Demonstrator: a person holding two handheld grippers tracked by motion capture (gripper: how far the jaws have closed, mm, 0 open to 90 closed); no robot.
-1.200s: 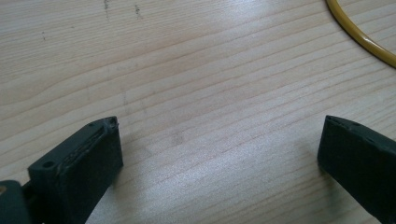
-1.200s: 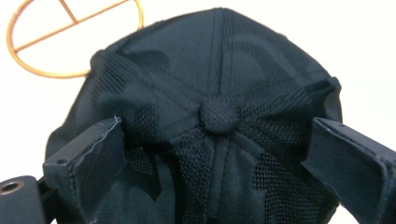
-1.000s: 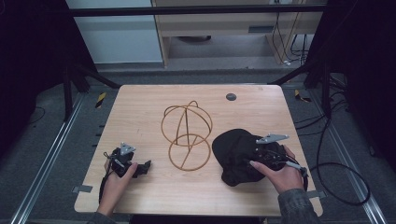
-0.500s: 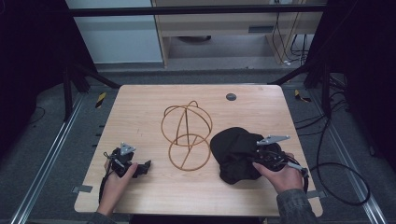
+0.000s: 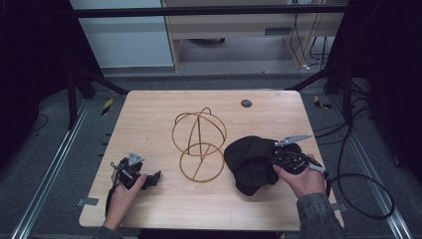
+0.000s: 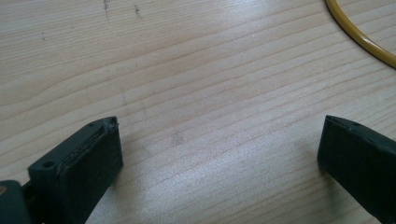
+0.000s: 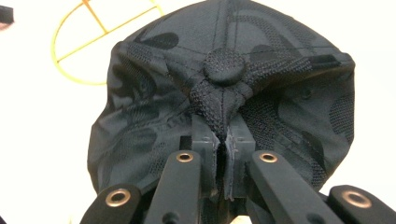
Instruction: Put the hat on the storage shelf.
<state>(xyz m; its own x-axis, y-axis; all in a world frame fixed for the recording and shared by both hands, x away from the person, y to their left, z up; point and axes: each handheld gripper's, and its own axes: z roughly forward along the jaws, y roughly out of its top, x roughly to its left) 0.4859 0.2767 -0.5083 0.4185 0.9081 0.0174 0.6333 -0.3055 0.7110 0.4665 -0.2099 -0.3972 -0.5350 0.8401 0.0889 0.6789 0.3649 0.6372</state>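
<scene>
Since a moment ago, the cap (image 5: pixel 251 162) has been drawn slightly toward the wire stand (image 5: pixel 199 144), pinched at its crown by the right gripper (image 7: pixel 225 140), whose jaws clench the fabric just below the top button, likely to lift it onto the stand just left of that gripper. Beyond the stand, the left gripper (image 6: pixel 219 154) rests released over bare table (image 5: pixel 149 114); nothing blocks the path

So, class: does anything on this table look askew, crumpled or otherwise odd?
The black cap looks odd: the right gripper pinches a fold of fabric just below the crown button, bunching it. The gold wire stand stands upright and bare; the left gripper rests open.
</scene>
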